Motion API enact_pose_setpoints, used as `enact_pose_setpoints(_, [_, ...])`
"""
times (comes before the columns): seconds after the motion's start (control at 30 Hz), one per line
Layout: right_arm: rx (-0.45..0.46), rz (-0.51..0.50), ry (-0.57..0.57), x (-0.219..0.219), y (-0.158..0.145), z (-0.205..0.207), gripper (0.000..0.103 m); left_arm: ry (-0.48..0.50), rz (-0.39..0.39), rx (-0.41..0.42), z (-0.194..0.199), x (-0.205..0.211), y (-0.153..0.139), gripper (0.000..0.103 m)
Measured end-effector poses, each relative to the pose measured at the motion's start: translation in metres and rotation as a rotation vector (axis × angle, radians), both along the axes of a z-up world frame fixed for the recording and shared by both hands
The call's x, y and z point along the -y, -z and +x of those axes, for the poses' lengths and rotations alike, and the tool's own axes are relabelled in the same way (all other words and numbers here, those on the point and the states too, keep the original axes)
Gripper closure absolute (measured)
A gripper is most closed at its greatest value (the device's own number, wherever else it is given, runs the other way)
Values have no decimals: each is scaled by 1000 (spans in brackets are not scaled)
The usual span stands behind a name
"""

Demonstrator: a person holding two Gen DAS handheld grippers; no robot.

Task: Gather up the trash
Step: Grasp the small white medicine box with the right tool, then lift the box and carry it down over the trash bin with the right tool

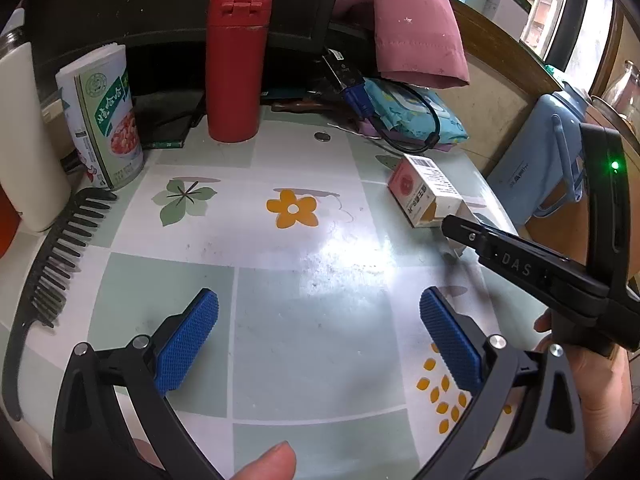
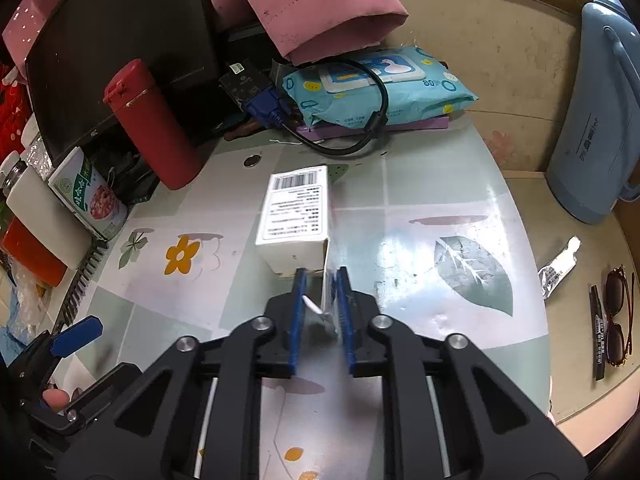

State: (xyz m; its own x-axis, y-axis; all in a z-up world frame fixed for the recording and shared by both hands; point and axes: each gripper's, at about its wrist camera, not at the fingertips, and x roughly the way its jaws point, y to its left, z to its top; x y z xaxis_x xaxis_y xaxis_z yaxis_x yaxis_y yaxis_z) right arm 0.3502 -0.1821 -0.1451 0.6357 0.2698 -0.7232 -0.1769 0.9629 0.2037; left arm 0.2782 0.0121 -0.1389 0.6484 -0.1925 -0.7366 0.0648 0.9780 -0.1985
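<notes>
The tabletop (image 1: 312, 312), covered in a glossy sheet printed with pale green and white squares, flowers and leaves, carries everything here. Along its far edge stands a black monitor (image 2: 120, 32) with a pink cloth (image 2: 320, 12) hanging over its right side, and off the right edge stands a light blue thermos jug (image 2: 596, 120). In front of the monitor a red flask (image 1: 237, 64) stands upright, and toward the far left corner a labelled food can (image 1: 105, 120) stands beside a white bottle (image 1: 24, 136). A blue pack of wet wipes (image 2: 376, 84) lies at the far edge with a black cable (image 2: 360, 136) and its blue plug looped over it. A black comb (image 1: 56, 264) lies along the left edge. The small white cardboard box (image 2: 294, 216), the trash in question, lies near the middle of the right half of the tabletop, barcode face up, its near end open. The right hand-held gripper (image 2: 320, 292) has its blue pads drawn close together on what looks like the box's open end flap, though the flap is pale and partly washed out by glare. The left hand-held gripper (image 1: 320, 340) hovers over bare tabletop near the front edge, pads wide apart with nothing between them. A coin (image 1: 322, 136) lies near the far edge, just beyond the box.
</notes>
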Motion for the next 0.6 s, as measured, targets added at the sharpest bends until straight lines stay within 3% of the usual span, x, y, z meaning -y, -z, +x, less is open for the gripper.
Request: enact_pose_setpoints(0.6, [34,-12,-21,-1,-14,-37,92,11,-3,21,-24,0,-17,5])
